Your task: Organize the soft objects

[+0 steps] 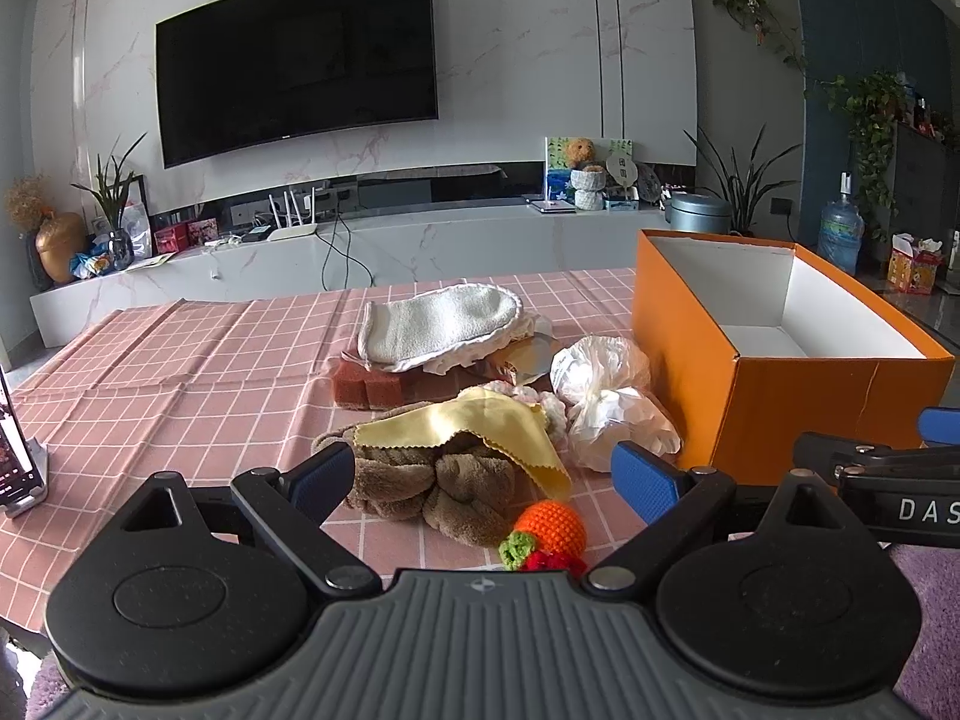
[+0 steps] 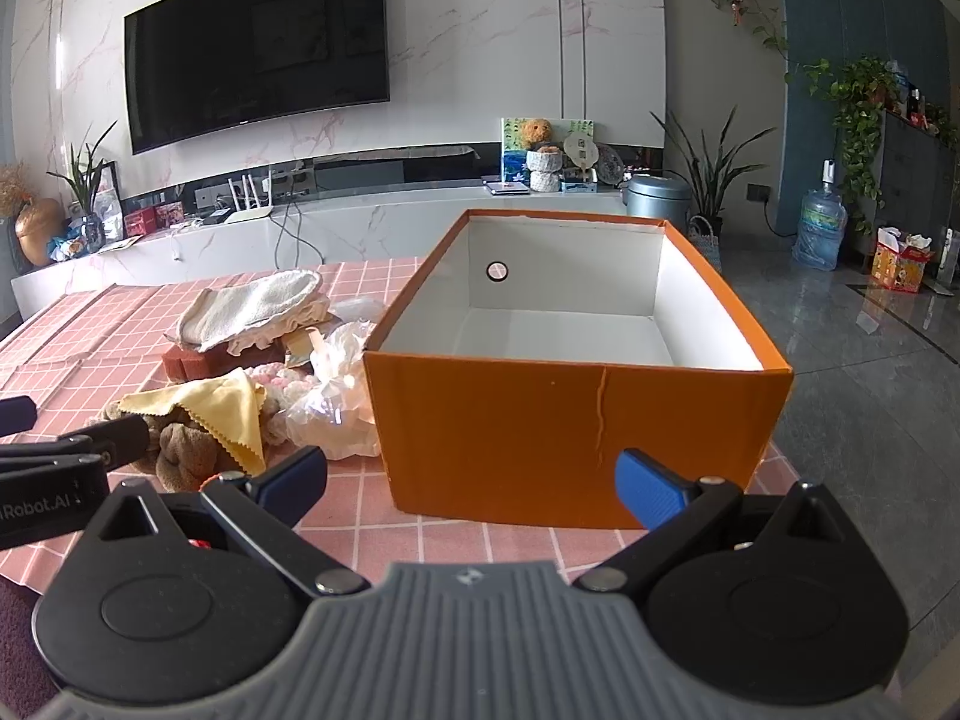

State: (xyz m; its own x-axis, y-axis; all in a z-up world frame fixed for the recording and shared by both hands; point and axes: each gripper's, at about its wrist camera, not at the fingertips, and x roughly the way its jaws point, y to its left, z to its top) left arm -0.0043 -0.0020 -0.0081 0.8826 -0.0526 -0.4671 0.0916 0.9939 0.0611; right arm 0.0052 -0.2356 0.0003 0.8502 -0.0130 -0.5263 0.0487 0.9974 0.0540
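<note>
A pile of soft things lies on the pink checked tablecloth (image 1: 180,372): a brown plush towel (image 1: 456,483), a yellow cloth (image 1: 474,423) over it, a crocheted orange fruit (image 1: 552,525), a crumpled plastic bag (image 1: 606,396), a white mitt (image 1: 438,318) on a red sponge (image 1: 372,387). An open orange box (image 1: 780,384) stands to the right, empty inside (image 2: 564,336). My left gripper (image 1: 483,477) is open, just before the brown towel. My right gripper (image 2: 474,477) is open, facing the box's front wall (image 2: 540,432).
A phone on a stand (image 1: 18,462) sits at the table's left edge. Beyond the table are a white TV bench (image 1: 360,252) and a wall TV (image 1: 294,60). Grey tiled floor (image 2: 870,390) lies to the right.
</note>
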